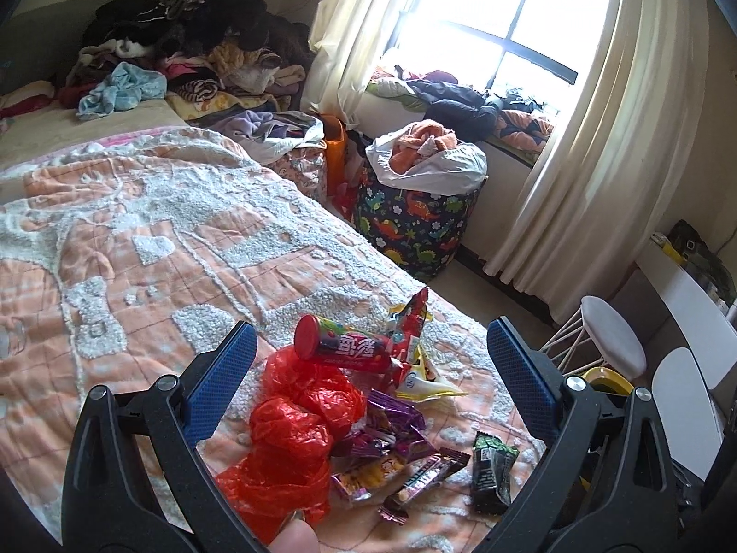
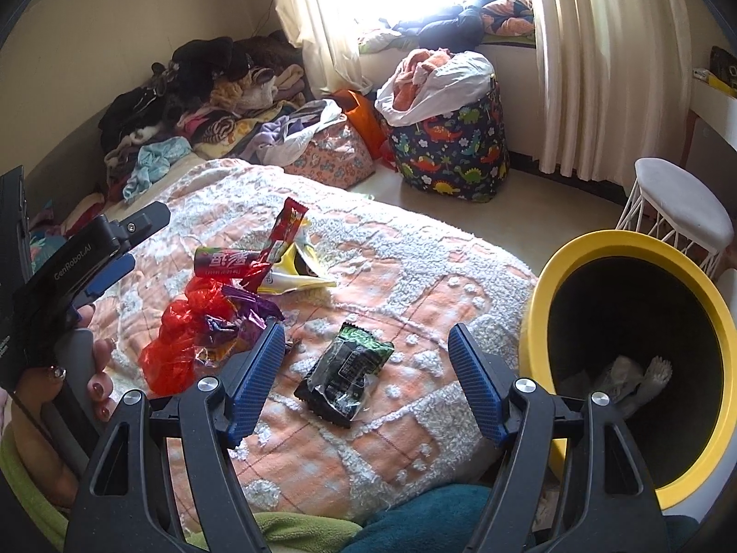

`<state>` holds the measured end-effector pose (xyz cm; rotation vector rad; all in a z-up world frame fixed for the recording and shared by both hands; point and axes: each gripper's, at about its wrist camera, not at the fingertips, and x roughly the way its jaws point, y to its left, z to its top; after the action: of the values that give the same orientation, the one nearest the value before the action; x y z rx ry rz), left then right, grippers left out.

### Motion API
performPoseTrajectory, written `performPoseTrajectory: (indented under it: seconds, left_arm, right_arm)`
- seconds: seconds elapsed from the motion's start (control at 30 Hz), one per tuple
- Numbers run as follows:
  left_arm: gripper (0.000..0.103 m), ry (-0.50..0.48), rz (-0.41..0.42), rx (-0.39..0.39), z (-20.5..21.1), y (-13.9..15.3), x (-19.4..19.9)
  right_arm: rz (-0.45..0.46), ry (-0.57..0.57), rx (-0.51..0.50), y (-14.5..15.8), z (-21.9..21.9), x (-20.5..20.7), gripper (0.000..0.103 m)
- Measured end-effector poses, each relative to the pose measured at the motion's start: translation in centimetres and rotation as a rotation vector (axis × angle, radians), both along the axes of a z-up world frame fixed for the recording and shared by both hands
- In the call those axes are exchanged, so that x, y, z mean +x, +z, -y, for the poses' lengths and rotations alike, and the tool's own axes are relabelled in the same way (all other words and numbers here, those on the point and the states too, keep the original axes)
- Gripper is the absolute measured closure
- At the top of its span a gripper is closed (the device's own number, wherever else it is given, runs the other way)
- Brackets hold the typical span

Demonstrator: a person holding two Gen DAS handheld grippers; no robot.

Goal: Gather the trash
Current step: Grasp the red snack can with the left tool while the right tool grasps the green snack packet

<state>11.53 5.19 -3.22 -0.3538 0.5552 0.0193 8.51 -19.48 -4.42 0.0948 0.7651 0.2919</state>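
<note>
Nearby, wrappers [image 2: 343, 375] lie near the bed edge [image 2: 497, 276], beside the bin [image 2: 645, 249].

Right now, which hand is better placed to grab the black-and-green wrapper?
Right. The right gripper has open jaws framing the black-and-green wrapper, with the yellow bin beside it. The left gripper faces the red plastic bag instead.

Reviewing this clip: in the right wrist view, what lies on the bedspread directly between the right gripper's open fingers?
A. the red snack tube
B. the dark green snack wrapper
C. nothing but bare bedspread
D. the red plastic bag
B. The dark green snack wrapper lies flat on the bedspread between the open fingers of the right gripper, untouched; the other trash sits further left.
</note>
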Motion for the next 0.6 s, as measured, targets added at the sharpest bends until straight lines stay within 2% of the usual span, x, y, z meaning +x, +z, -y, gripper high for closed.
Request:
performPoseTrajectory:
  seconds: [0.23, 0.3, 0.6]
  left_arm:
    - [0.011, -0.002, -0.042, 0.011, -2.5, -1.2, 1.9]
    - [0.015, -0.017, -0.063, 0.013, -3.1, -1.7, 2.5]
    - [0.024, -0.197, -0.136, 0.072, -2.8, -3.5, 5.9]
  right_arm:
    - [-0.047, -0.009, -0.011, -1.4, -1.0, 1.5, 0.032]
    - [-0.066, -0.011, -0.001, -1.9, -1.2, 2.0, 0.032]
    - [-0.166, -0.027, 0.016, -4.3, -1.8, 4.1, 0.032]
